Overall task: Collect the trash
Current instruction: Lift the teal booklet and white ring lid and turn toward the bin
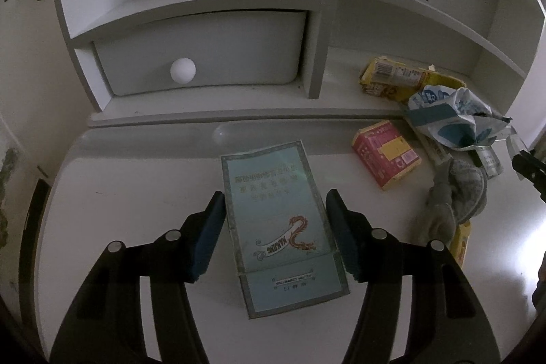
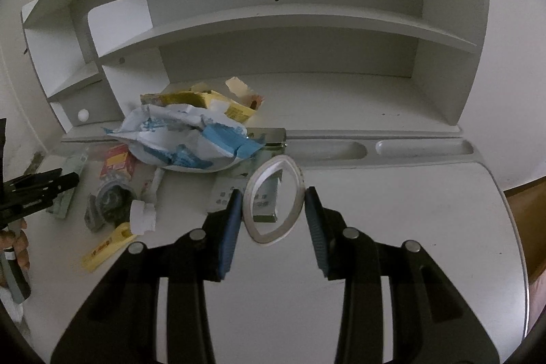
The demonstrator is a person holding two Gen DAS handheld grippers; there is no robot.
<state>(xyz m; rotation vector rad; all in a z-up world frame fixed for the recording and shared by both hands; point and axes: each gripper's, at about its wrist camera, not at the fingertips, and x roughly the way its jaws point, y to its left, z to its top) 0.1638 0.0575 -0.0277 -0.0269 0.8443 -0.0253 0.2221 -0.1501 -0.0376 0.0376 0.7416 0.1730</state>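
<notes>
Both views are dim and greyish, with muted colours. In the left wrist view the brightest patch lies on the worktop (image 1: 505,227) at the right edge, so light seems to enter from that side; a faint round glare spot sits on the shelf unit's (image 1: 204,23) lower ledge. Shadows are soft and weak. Fisheye distortion bows the shelf boards (image 2: 290,23) into arcs, and black vignetting fills the corners. Focus is fairly sharp centrally, softening toward the rim.

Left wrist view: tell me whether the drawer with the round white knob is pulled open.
No. The drawer sits flush inside its shelf compartment, front closed, with the white knob facing out.
</notes>
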